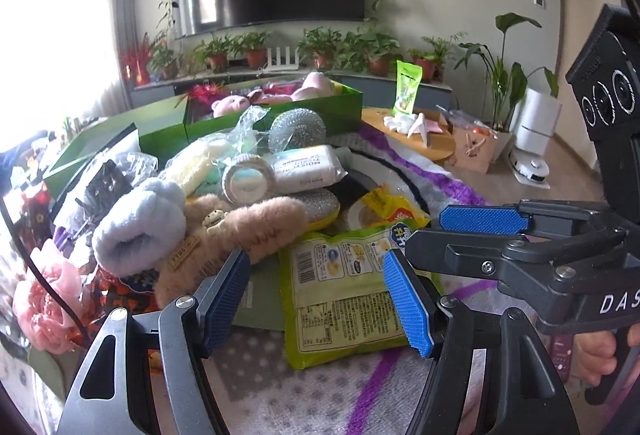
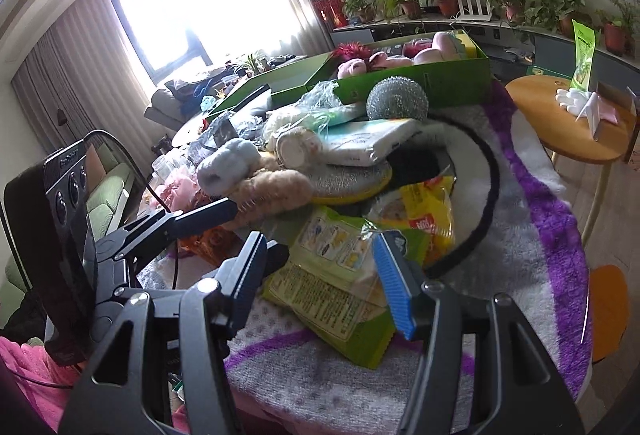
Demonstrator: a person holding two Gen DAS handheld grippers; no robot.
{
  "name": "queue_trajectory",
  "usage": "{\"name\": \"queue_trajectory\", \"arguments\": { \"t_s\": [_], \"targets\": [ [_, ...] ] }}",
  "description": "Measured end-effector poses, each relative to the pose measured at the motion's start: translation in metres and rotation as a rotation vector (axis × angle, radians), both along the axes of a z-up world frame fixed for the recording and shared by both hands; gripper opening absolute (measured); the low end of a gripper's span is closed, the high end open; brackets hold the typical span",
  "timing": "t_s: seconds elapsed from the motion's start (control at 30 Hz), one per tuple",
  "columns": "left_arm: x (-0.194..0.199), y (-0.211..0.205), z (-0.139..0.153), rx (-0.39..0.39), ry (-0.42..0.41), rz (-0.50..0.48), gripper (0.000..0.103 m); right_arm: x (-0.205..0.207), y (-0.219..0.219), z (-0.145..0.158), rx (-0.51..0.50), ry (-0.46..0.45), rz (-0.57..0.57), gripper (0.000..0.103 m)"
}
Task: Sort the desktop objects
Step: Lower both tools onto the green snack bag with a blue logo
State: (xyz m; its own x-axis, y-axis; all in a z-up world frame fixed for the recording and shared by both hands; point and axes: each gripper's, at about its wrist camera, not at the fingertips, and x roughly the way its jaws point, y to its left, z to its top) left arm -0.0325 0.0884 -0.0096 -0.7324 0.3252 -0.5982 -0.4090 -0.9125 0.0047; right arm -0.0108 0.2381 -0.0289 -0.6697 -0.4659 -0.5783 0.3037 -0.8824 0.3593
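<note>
A heap of small items lies on a fluffy white and purple cover (image 1: 320, 391). A green snack packet (image 1: 340, 287) (image 2: 336, 275) lies nearest. Behind it are a yellow packet (image 1: 386, 207) (image 2: 428, 223), a tan furry hair clip (image 1: 260, 231) (image 2: 276, 187), a pale blue fluffy scrunchie (image 1: 136, 231) (image 2: 224, 163), a wipes pack (image 1: 308, 167) (image 2: 372, 143) and a steel wool ball (image 1: 298, 127) (image 2: 396, 99). My left gripper (image 1: 316, 301) (image 2: 248, 231) hangs open over the green packet's near end. My right gripper (image 2: 320, 281) (image 1: 460, 235) is open beside it, above the same packet, gripping nothing.
An open green box (image 1: 316, 111) (image 2: 424, 79) with pink plush toys stands behind the heap. A round wooden side table (image 1: 432, 151) (image 2: 568, 151) stands at the right. Pink flowers (image 1: 44, 295) lie at the left. A black headband (image 2: 488, 195) curves across the cover.
</note>
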Motion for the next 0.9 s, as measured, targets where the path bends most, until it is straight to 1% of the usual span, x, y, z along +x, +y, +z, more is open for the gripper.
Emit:
{"name": "queue_trajectory", "arguments": {
  "t_s": [0.07, 0.13, 0.2, 0.33, 0.43, 0.53, 0.57, 0.63, 0.7, 0.73, 0.83, 0.9],
  "targets": [
    [0.001, 0.001, 0.0, -0.004, 0.006, -0.012, 0.07, 0.001, 0.004, -0.002, -0.007, -0.006, -0.01, 0.057],
    [-0.001, 0.001, 0.001, 0.021, -0.005, -0.033, 0.07, 0.002, 0.011, -0.005, -0.015, -0.014, -0.031, 0.057],
    [-0.003, 0.003, 0.001, 0.022, -0.007, -0.038, 0.07, 0.001, 0.017, -0.008, -0.023, -0.024, -0.053, 0.057],
    [-0.009, 0.009, -0.001, 0.029, -0.03, -0.069, 0.063, -0.001, 0.029, -0.013, -0.037, -0.043, -0.083, 0.057],
    [-0.013, 0.014, -0.007, 0.005, -0.044, -0.071, 0.063, -0.001, 0.033, -0.019, -0.031, -0.057, -0.099, 0.057],
    [-0.022, 0.01, -0.015, -0.011, -0.068, -0.061, 0.063, -0.002, 0.036, -0.026, -0.031, -0.084, -0.108, 0.057],
    [-0.026, 0.007, -0.018, -0.006, -0.085, -0.057, 0.061, -0.003, 0.037, -0.029, -0.032, -0.092, -0.108, 0.057],
    [-0.034, -0.001, -0.025, 0.023, -0.145, -0.058, 0.057, -0.003, 0.036, -0.034, -0.039, -0.109, -0.1, 0.057],
    [-0.037, -0.008, -0.03, 0.064, -0.187, -0.057, 0.056, -0.003, 0.034, -0.038, -0.043, -0.119, -0.087, 0.057],
    [-0.036, -0.011, -0.03, 0.078, -0.193, -0.062, 0.056, -0.003, 0.033, -0.039, -0.043, -0.123, -0.081, 0.057],
    [-0.03, -0.008, -0.03, 0.062, -0.182, -0.079, 0.056, -0.005, 0.028, -0.044, -0.037, -0.137, -0.066, 0.057],
    [-0.028, -0.006, -0.032, 0.062, -0.189, -0.089, 0.056, -0.007, 0.026, -0.047, -0.037, -0.15, -0.058, 0.057]
  ]
}}
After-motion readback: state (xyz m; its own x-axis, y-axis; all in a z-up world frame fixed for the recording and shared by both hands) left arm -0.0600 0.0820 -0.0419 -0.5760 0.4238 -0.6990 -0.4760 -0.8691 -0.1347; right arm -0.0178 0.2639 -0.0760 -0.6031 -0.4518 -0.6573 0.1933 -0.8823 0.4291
